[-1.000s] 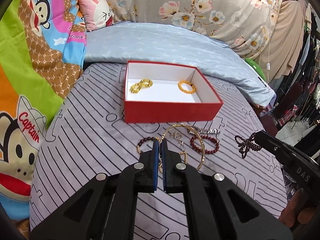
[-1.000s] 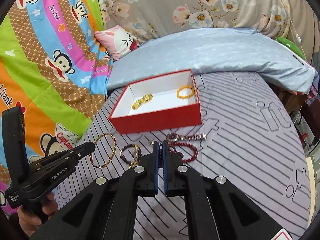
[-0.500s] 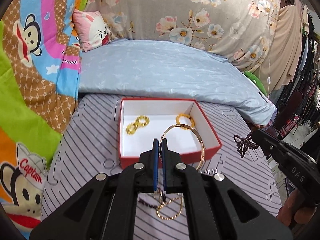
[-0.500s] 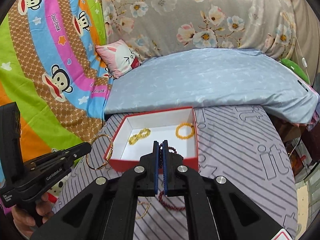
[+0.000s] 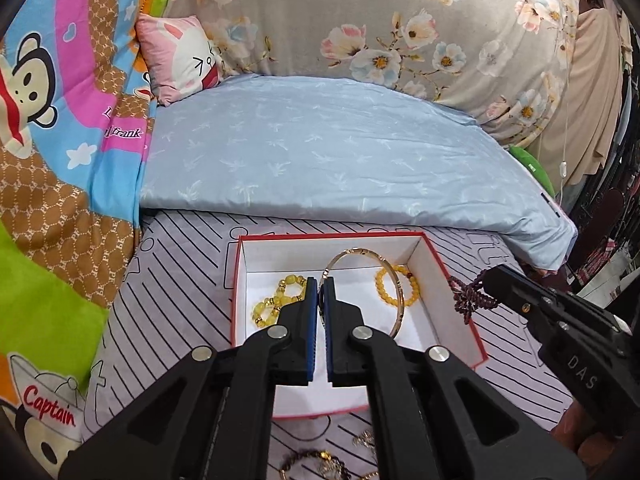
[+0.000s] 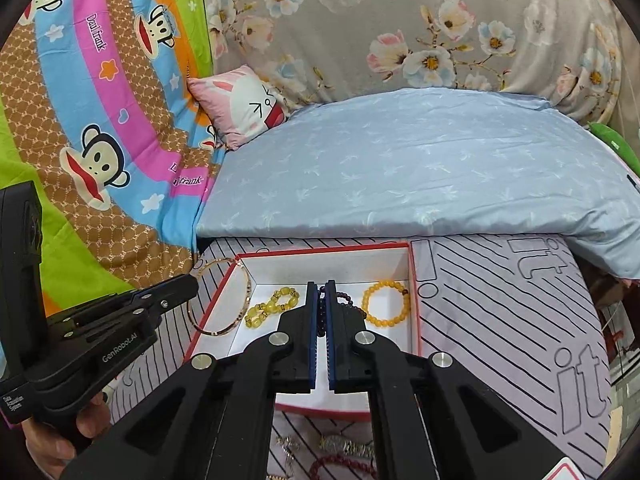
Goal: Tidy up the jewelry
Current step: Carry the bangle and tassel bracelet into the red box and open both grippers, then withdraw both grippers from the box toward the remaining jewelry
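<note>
A red box with a white inside (image 5: 288, 256) lies on the striped bed sheet, just under both grippers. In it lie a twisted yellow bead bracelet (image 5: 276, 300) and a round orange-yellow one (image 5: 412, 292). My left gripper (image 5: 321, 280) is shut on a thin gold bangle (image 5: 360, 251), which hangs over the box's middle. My right gripper (image 6: 321, 286) is shut on a dark purple bead bracelet (image 6: 346, 299) above the box (image 6: 320, 268). Each view shows the other gripper: the right one (image 5: 500, 280) with its beads (image 5: 468, 300), the left one (image 6: 188, 282) with the bangle (image 6: 247, 286).
More jewelry lies on the sheet in front of the box: a silver watch (image 6: 348, 446), a red bead bracelet (image 6: 340, 466), a dark beaded piece (image 5: 316, 464). A folded light-blue quilt (image 5: 340, 160) and a pink pillow (image 5: 180, 60) lie behind the box. A cartoon blanket (image 5: 48, 160) covers the left.
Both grippers have moved forward from the loose jewelry to above the red box, carrying the gold bangle and the dark bead bracelet. The box now sits right under the fingertips.
</note>
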Available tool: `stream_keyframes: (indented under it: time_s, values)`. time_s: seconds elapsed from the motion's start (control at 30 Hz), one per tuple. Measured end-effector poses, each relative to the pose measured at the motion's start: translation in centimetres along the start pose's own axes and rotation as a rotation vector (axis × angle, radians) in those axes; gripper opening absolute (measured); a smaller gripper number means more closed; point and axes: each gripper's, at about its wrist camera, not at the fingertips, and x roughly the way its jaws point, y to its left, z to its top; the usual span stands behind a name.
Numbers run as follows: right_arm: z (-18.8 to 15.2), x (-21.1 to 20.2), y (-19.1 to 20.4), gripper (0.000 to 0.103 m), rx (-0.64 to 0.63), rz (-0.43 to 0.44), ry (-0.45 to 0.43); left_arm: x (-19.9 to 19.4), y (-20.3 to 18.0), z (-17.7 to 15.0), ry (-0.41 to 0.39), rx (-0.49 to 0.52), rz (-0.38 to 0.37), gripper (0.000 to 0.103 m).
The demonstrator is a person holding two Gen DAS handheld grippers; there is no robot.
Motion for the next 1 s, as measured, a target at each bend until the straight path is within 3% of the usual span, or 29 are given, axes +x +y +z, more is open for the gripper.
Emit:
stream_keyframes:
  time_s: [0.4,0.67,0.77,0.83,0.87,0.93,1.0]
  values:
    - [-1.2,5.7,-1.0,0.003,-0.010,-0.035,0.087,6.1,1.0,-0.6,0.080,0.001,0.027,0.002]
    - [-2.1,7.1,-1.7,0.004,-0.009,-0.065,0.118,8.2,0.8,-1.2,0.109,0.009,0.030,0.003]
    - [-2.1,6.7,-1.8,0.009,-0.008,-0.093,0.096,8.3,0.9,-1.2,0.099,-0.001,0.027,0.004]
    - [-2.0,6.1,-2.1,0.020,0.003,-0.098,0.089,7.9,1.3,-1.0,0.081,-0.015,0.039,0.018]
    - [-2.0,5.5,-2.3,0.024,0.013,-0.096,0.081,7.7,1.4,-1.0,0.076,-0.022,0.047,0.030]
    - [-2.2,4.2,-2.5,0.033,0.020,-0.095,0.062,6.6,2.1,-0.9,0.052,-0.034,0.056,0.033]
    - [-2.5,3.1,-2.6,0.033,0.021,-0.098,0.049,5.6,2.9,-1.0,0.043,-0.044,0.055,0.033]
